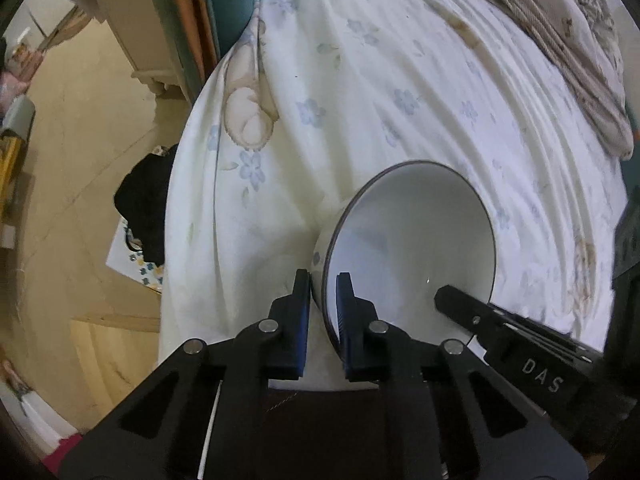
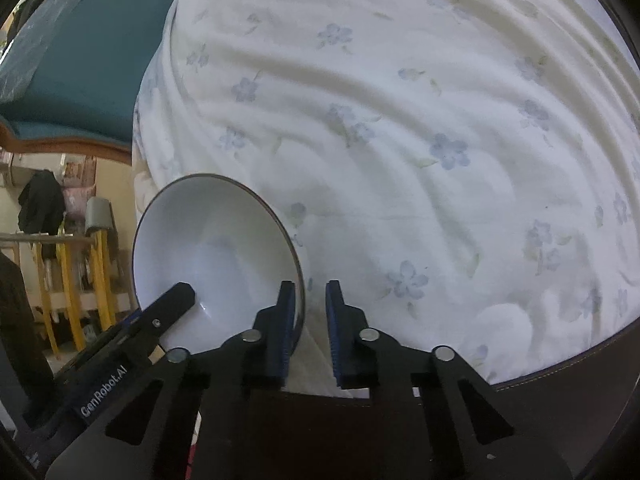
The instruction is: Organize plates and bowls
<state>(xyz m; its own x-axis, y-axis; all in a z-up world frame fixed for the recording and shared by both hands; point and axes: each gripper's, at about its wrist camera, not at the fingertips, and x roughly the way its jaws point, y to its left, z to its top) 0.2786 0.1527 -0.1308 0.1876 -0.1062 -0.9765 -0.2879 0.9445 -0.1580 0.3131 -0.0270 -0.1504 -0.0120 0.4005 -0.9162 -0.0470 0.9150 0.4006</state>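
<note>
while the bowl [image 1: 412,240] sits tilted on the bed sheet [image 1: 360,80], left claw [image 1: 323,280] and right claw [image 2: 307,289] both clamp its rim, around 6 o'clock.

Soft, even daylight is cast over both wrist views, and the white sheet [image 1: 400,80] is rendered pale and slightly washed out. A small glint is seen inside the bowl [image 1: 416,232], with a faint grey shadow across its wall. Strong fisheye bending is shown, and the corners are cut off by a black rim. Far background at the left is blurred and dimmer.
</note>
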